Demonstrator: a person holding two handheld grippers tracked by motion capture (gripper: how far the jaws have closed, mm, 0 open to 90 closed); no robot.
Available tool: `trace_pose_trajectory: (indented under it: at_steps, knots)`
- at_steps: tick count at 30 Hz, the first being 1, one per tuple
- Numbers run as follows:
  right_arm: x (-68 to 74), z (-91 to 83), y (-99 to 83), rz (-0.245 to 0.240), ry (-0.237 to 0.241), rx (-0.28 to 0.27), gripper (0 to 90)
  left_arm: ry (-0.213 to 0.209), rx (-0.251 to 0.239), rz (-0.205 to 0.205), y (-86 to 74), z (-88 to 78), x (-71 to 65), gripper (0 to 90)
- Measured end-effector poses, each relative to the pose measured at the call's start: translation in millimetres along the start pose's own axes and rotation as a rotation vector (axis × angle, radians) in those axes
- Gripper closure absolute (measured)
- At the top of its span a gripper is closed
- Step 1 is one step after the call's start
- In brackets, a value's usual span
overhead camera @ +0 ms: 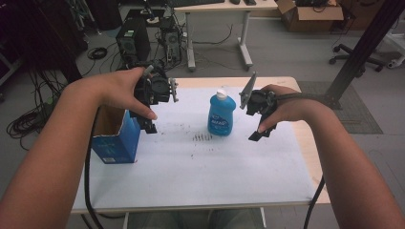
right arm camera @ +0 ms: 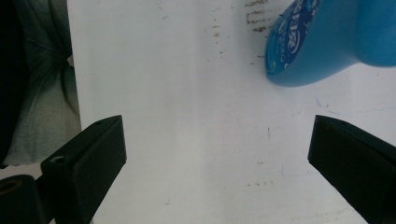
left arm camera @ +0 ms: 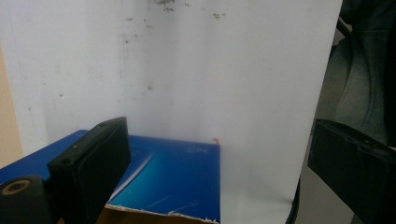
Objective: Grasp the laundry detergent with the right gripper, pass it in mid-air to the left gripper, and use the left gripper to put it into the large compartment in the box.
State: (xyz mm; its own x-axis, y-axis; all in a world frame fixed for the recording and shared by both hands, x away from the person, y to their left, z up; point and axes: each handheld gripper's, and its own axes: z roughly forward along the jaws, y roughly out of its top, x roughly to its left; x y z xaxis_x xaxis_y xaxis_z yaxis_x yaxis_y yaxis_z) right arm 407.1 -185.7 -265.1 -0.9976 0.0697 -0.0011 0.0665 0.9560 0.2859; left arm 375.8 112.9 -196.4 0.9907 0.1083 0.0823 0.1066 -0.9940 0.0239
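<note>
Centrally on the white sheet (overhead camera: 200,162) stands the blue bottle (overhead camera: 221,115), upright with its white cap on top. My right gripper (overhead camera: 258,125) hangs just right of it, not touching, jaws spread wide with nothing between them. My left gripper (overhead camera: 149,119) is likewise released and holds nothing; it hovers over the right edge of the open blue box (overhead camera: 116,139) at the sheet's left side, well apart from the bottle.
</note>
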Motion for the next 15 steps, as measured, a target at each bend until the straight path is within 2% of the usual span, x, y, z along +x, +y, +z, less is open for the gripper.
trace_pose_trajectory:
  at_steps: [5, 9, 15]
  knots:
    - [-4.5, 1.0, -11.7, 0.031, -0.029, -0.053, 4.3, 0.001, 0.002, 0.008, 0.3, -0.1, -1.4, 6.3]
    - [-10.3, 5.5, -23.9, 0.055, -0.052, -0.12, 4.2, 0.003, -0.003, 0.009, -1.2, -1.0, -2.6, 6.2]
    - [-19.7, 18.5, -37.5, 0.08, -0.071, -0.158, 4.0, 0.009, -0.001, 0.007, -2.7, -2.4, -4.8, 6.2]
